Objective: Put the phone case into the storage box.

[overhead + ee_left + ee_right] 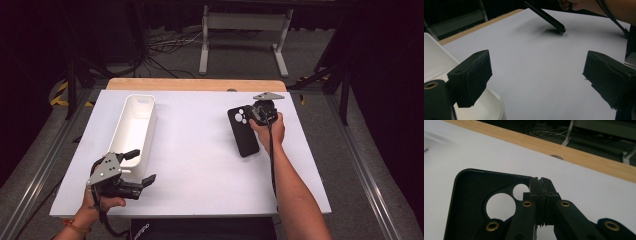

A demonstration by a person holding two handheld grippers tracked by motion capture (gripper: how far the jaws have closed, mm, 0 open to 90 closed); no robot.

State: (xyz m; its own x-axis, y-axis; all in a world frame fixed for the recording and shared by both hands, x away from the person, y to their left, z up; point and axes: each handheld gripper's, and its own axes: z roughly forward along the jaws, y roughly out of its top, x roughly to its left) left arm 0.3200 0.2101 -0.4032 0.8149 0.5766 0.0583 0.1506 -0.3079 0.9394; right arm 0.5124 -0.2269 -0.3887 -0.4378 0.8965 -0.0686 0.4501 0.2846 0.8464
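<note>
Right gripper (254, 114) clamped on case (243, 131) rim at camera cutout, case tilted. Light, bendy, thin: keep your pinch on rim. Left gripper (141, 167) wide open, empty.

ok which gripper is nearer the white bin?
Left. The left gripper sits right at the near end of the white bin, jaws open with one over its rim. The right gripper is across the table, jaws shut on the black phone case.
</note>
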